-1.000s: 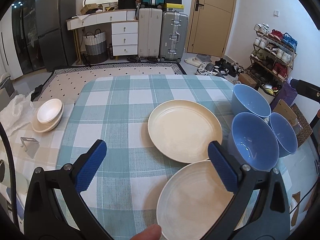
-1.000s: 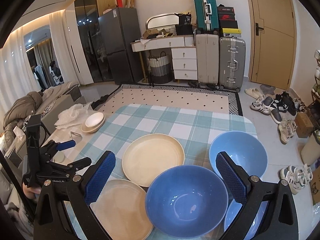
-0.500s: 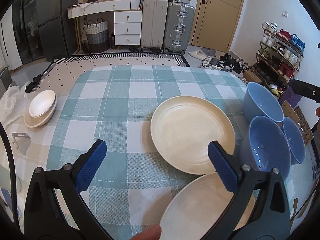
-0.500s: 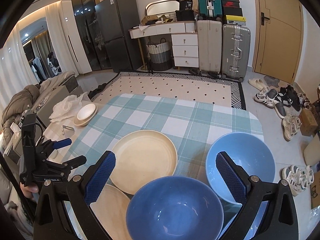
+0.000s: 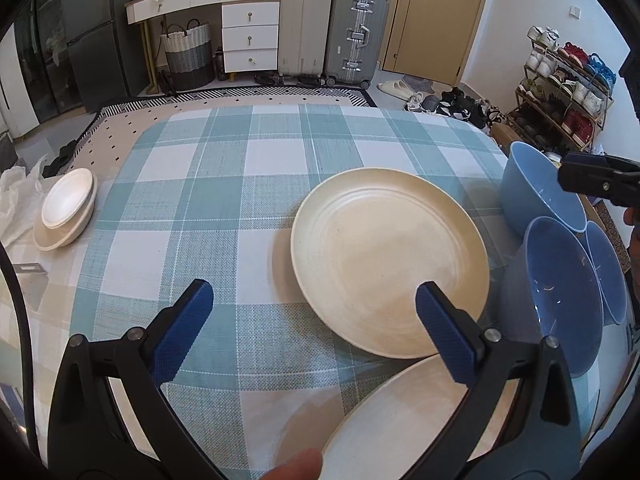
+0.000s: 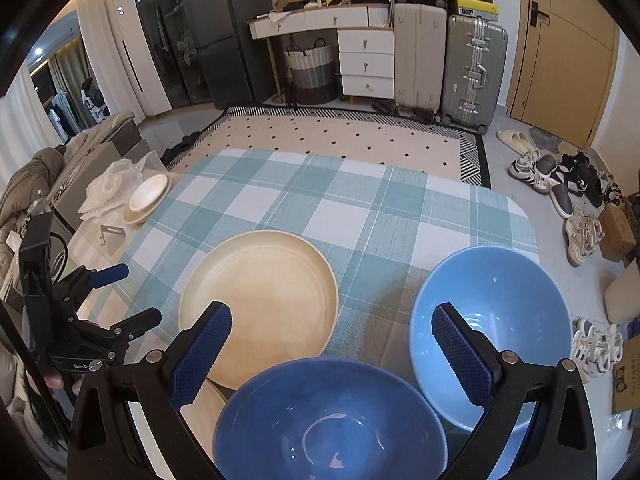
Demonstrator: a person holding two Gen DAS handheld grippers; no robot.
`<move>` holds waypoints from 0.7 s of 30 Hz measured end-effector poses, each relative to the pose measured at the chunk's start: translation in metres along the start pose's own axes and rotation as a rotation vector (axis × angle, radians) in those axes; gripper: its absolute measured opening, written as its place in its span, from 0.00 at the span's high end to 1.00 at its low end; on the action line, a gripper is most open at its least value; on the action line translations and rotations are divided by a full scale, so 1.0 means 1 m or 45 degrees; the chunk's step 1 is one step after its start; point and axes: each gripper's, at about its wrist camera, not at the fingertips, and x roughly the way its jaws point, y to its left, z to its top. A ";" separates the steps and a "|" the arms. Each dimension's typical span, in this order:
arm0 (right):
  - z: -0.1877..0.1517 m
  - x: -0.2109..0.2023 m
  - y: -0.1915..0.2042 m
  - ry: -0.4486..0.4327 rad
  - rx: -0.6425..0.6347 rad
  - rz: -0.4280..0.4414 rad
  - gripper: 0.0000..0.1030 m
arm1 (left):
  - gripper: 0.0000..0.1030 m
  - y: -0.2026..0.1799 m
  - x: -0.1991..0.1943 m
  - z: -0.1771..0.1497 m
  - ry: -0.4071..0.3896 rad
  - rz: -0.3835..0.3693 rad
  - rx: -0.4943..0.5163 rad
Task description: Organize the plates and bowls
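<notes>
Item 1, left gripper (image 5: 310, 312): fingers spread wide, holding nothing, hovering over the checked tablecloth (image 5: 224, 184). I see the far cream plate (image 5: 390, 256) just ahead of its right finger and the near cream plate (image 5: 400, 412) below it, the far plate's rim overlapping the near one.

Item 2, right gripper (image 6: 330, 344): fingers spread wide, empty, poised above the dark blue bowl (image 6: 328, 420). The light blue bowl (image 6: 492, 328) sits just beside, to the right. A third blue bowl (image 5: 608, 272) shows only in the left view, pressed against its neighbours at the table's right edge.

Item 3, stack of small white dishes (image 5: 66, 208): far left, well apart from everything else.

Risks, as I judge them:
- Bowls crowd the table edge; a sideways nudge while gripping one could push another off.
- Plates are shallow and smooth; pinching a thin rim may slip or tip the plate.
- Lifting the lower plate would drag the overlapping one.
- The two grippers work close together and could collide.
</notes>
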 end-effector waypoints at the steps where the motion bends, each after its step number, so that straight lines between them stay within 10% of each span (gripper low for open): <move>1: -0.001 0.005 0.000 0.010 0.001 -0.001 0.01 | 0.02 0.000 0.003 0.000 0.005 0.002 -0.002; 21: 0.005 0.090 0.009 0.296 -0.088 0.014 0.10 | 0.04 0.016 0.055 -0.003 0.125 -0.019 -0.078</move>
